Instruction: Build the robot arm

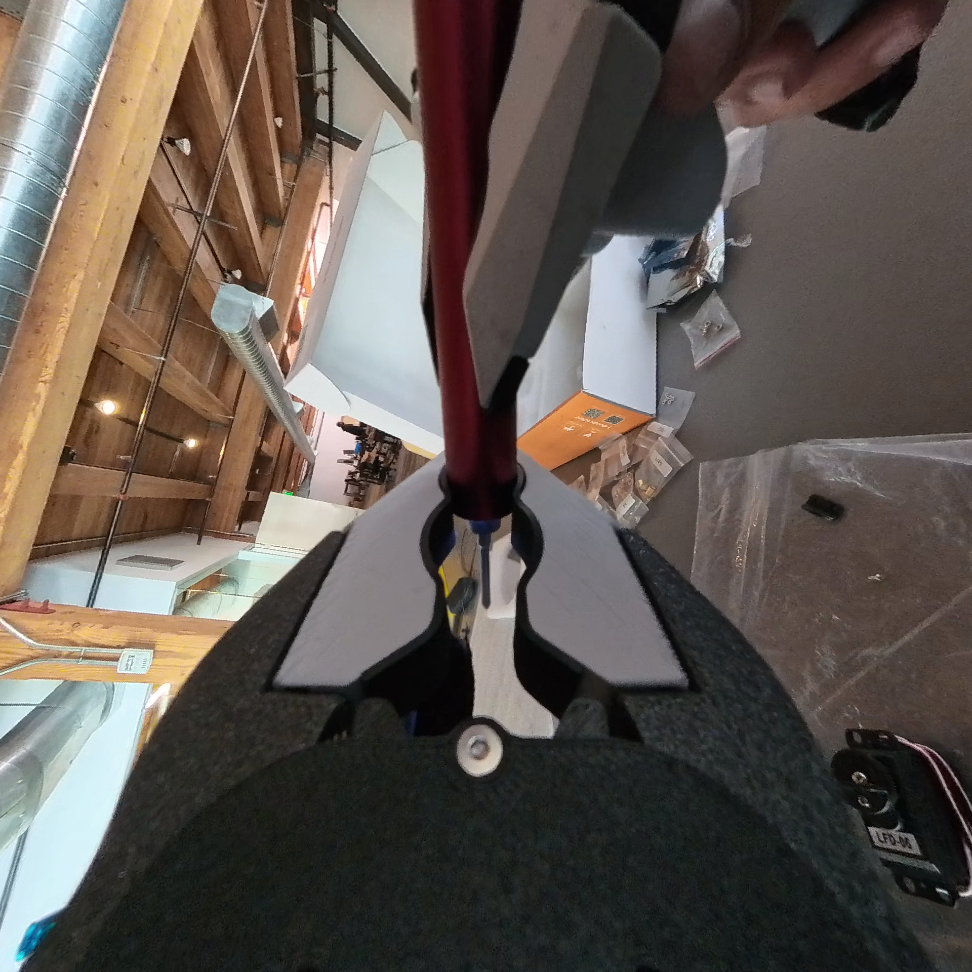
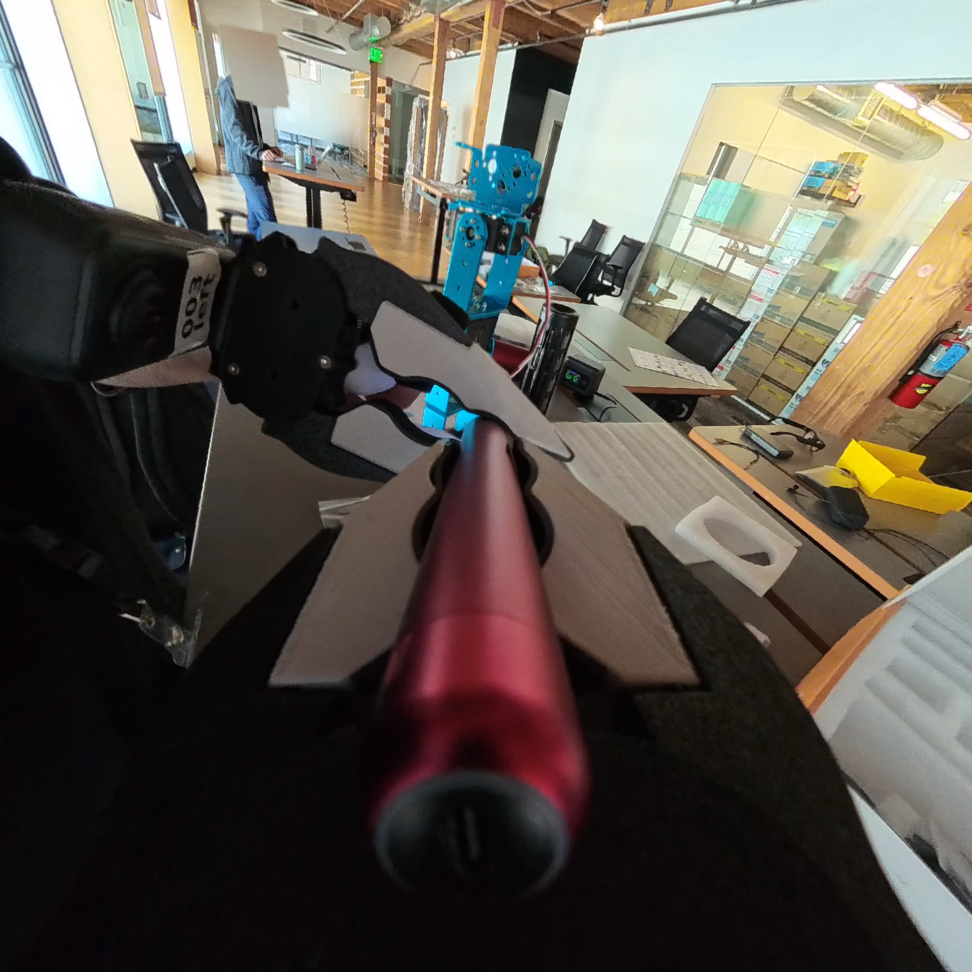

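The left gripper (image 1: 481,486) is clenched around the front end of a red screwdriver (image 1: 463,294), its fingers meeting on the barrel where a thin blue bit (image 1: 484,568) sticks out past them; the right gripper (image 2: 486,463) grasps the same red barrel farther back, the tool running along its fingers with the dark end cap (image 2: 471,836) close to the camera. In the right wrist view the left gripper comes in from the left, closed on the far tip of the screwdriver, just in front of a blue metal bracket robot (image 2: 492,236) standing on the counter (image 2: 631,336); whether the bit touches it cannot be told. A black servo (image 1: 894,820) lies on the counter near the left gripper, beside a clear plastic sheet (image 1: 841,552); an orange and white box (image 1: 605,394) and small bags of parts (image 1: 636,473) lie farther off. A white foam piece (image 2: 731,542) rests to the right of the right gripper.
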`<state>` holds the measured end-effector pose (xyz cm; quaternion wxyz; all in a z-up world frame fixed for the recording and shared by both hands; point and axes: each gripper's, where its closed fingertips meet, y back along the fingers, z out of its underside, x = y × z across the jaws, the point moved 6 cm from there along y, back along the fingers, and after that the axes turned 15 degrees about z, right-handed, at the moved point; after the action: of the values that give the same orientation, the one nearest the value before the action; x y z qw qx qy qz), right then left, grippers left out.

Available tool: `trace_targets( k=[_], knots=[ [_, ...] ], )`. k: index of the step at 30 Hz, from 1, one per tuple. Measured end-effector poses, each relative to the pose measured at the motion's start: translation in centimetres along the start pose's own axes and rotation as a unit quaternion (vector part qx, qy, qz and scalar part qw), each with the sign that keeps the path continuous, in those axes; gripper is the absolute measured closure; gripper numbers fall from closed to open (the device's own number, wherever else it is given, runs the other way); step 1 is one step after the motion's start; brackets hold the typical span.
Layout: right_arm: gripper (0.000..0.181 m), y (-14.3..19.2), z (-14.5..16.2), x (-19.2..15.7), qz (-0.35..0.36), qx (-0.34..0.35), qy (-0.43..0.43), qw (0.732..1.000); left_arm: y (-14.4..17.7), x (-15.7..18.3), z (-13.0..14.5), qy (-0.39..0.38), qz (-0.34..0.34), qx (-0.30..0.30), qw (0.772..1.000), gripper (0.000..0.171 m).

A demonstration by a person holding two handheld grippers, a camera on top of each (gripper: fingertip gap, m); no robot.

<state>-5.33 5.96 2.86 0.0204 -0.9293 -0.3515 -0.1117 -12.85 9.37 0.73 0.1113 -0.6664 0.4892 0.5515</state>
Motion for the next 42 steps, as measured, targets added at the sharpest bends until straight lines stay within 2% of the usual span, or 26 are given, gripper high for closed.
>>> trace_targets(
  k=[4,7,15,21,33,39,40,42],
  knots=[
    [0.159,-0.2,0.2,0.0,-0.008,-0.004,-0.015,1.000,0.1,0.2,0.3,-0.006,0.006,0.005,1.000,0.159],
    [0.159,-0.8,0.9,-0.4,-0.008,-0.035,0.014,0.999,0.1,0.3,-0.2,-0.002,0.012,0.021,1.000,0.158],
    [0.159,-1.0,0.8,-0.2,0.011,-0.035,0.025,0.999,-0.2,0.2,0.3,0.005,0.006,0.011,1.000,0.158],
    [0.159,-0.7,0.8,-0.3,-0.003,-0.036,0.041,0.999,0.0,0.4,0.2,0.012,0.007,0.013,1.000,0.158],
    [0.160,-0.7,1.3,-0.3,0.003,-0.045,0.030,0.999,-0.3,0.7,0.4,0.016,0.008,0.006,1.000,0.158],
    [0.159,-0.8,2.2,-0.8,-0.023,-0.058,0.015,0.998,-0.3,1.7,0.8,0.034,0.029,-0.003,0.999,0.157],
    [0.159,-0.9,2.5,-1.1,-0.031,-0.066,0.011,0.997,-0.1,2.1,1.1,0.047,0.044,-0.006,0.998,0.155],
    [0.159,-1.0,3.1,-1.9,-0.042,-0.080,-0.007,0.996,1.3,2.7,2.4,0.114,0.053,-0.016,0.992,0.128]
  ],
)
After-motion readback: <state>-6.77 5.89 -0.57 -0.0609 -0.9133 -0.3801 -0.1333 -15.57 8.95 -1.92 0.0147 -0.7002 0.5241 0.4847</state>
